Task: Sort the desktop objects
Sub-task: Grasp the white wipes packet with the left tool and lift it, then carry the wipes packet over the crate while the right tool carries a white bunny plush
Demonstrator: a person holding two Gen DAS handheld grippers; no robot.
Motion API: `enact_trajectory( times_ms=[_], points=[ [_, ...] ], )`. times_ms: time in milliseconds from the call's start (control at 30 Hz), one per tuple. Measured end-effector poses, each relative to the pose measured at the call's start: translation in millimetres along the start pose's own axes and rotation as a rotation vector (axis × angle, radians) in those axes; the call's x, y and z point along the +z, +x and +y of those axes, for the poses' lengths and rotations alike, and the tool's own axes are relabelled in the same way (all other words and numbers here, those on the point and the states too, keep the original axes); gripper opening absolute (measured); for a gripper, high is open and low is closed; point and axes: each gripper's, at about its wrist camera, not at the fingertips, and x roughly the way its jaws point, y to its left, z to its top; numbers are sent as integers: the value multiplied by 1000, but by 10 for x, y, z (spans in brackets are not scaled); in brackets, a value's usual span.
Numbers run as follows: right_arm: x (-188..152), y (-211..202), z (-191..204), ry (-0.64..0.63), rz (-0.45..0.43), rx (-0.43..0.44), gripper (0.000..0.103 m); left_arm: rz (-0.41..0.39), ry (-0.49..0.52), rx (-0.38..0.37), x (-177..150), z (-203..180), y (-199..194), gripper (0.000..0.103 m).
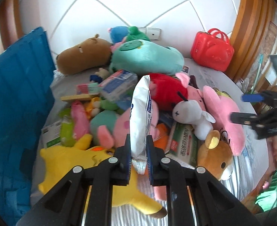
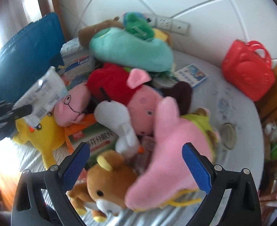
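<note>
My left gripper (image 1: pixel 138 146) is shut on a white plastic packet (image 1: pixel 141 113), which stands up between its blue pads above a heap of plush toys and boxes. The same white packet (image 2: pixel 42 94) shows at the left of the right wrist view, with the left gripper (image 2: pixel 23 111) on it. My right gripper (image 2: pixel 136 162) is open, its jaws wide over a pink plush (image 2: pixel 168 150) and a brown bear plush (image 2: pixel 108 180). In the left wrist view the right gripper (image 1: pixel 240 107) hangs at the right edge, beyond the brown bear (image 1: pixel 217 154).
A blue crate (image 1: pixel 19 101) stands at the left. A red plastic basket (image 1: pixel 212 50) sits at the back right by the wall. A yellow plush (image 1: pixel 72 158), a white plush (image 1: pixel 195 114), a teal plush (image 1: pixel 146 56) and a green box (image 1: pixel 183 141) fill the pile.
</note>
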Motion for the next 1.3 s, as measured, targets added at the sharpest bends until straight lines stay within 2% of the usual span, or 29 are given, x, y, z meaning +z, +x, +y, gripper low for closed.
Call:
enact_trajectory(
  times_ms=[200, 400, 433, 467, 533, 633, 667, 767, 1067, 1300],
  points=[
    [210, 602, 222, -71, 51, -11, 99, 11, -28, 48, -89, 179, -161, 13],
    [221, 1173, 356, -148, 147, -98, 99, 7, -33, 76, -84, 282, -276, 13],
    [208, 1214, 354, -141, 154, -100, 95, 5, -34, 79, -77, 292, -290, 13],
    [195, 1253, 350, -133, 160, -101, 85, 3, -35, 82, -68, 303, -300, 13],
    [179, 1292, 320, -109, 166, -97, 77, 1, -31, 85, -50, 310, -307, 13],
    [184, 1219, 204, -45, 159, -57, 59, -5, -24, 84, -17, 300, -316, 13],
    [185, 1177, 188, -39, 153, -44, 46, -8, -23, 82, -6, 293, -320, 13],
    [180, 1021, 157, -30, 129, -22, 40, -24, -18, 74, 41, 258, -344, 13],
    [154, 535, -77, 51, 60, 47, 36, -79, -4, 66, 162, 136, -494, 13],
    [194, 34, -17, 44, -21, 73, 36, -120, 1, 77, 172, 43, -721, 13]
  ],
)
